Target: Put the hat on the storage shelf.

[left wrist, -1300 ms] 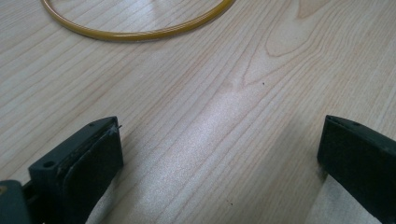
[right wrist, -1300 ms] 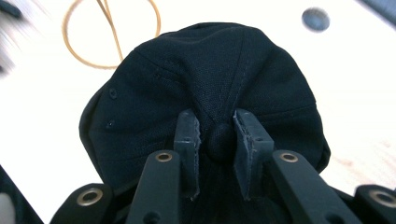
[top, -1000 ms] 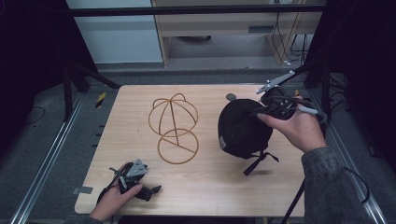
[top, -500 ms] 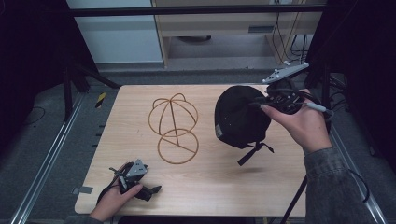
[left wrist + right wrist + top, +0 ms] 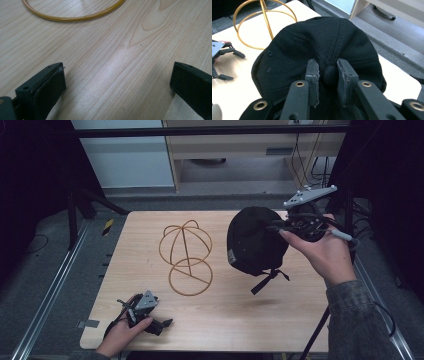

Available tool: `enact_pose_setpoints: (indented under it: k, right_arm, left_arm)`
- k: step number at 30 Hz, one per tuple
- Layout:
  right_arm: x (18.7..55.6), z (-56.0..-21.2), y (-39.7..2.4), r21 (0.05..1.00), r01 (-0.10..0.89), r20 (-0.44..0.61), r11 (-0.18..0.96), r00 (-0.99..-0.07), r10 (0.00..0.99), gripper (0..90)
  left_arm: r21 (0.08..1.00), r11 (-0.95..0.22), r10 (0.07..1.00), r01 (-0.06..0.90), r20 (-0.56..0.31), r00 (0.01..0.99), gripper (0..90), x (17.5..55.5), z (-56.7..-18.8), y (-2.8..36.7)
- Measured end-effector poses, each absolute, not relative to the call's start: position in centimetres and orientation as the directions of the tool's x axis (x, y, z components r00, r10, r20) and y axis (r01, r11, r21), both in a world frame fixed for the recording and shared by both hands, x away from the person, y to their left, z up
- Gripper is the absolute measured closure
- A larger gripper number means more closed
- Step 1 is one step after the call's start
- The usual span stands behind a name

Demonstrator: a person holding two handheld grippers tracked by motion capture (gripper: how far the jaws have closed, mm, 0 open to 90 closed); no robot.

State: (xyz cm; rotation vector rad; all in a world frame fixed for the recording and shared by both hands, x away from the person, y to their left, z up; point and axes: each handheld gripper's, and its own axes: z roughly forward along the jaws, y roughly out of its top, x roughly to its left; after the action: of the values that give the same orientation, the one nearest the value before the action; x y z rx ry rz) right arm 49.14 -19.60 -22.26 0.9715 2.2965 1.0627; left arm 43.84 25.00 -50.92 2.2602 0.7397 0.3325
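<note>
A black cap [image 5: 252, 242] hangs in the air over the right half of the wooden table [image 5: 230, 315], its strap dangling below. My right gripper [image 5: 278, 227] is shut on the cap's top button [image 5: 330, 75], the two pads [image 5: 313, 72] pinching it from either side. A gold wire hat stand [image 5: 186, 255] stands at the table's middle, left of the cap; its ring base [image 5: 72, 15] lies ahead of my left gripper [image 5: 117, 85]. My left gripper [image 5: 150, 317] rests low at the table's front left, open, with only bare wood between its pads.
Metal rails [image 5: 55, 285] run along the table's left side and a dark stand leg [image 5: 317, 330] rises at the front right. A cabinet [image 5: 250, 150] and cables stand beyond the far edge.
The right gripper has lifted the cap up off the table and slightly toward the far side; the strap now hangs free. The left gripper has stayed put.
</note>
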Motion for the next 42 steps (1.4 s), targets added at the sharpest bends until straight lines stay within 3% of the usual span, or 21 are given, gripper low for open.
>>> enact_pose_setpoints:
  k: [42]
  right_arm:
    - [48.5,-18.8,-11.1,0.822,0.266,-0.146,0.503,-0.755,0.639,73.1]
  left_arm:
    - [0.707,-0.577,0.593,0.408,0.02,0.805,0.0,43.9,-50.9,25.0]
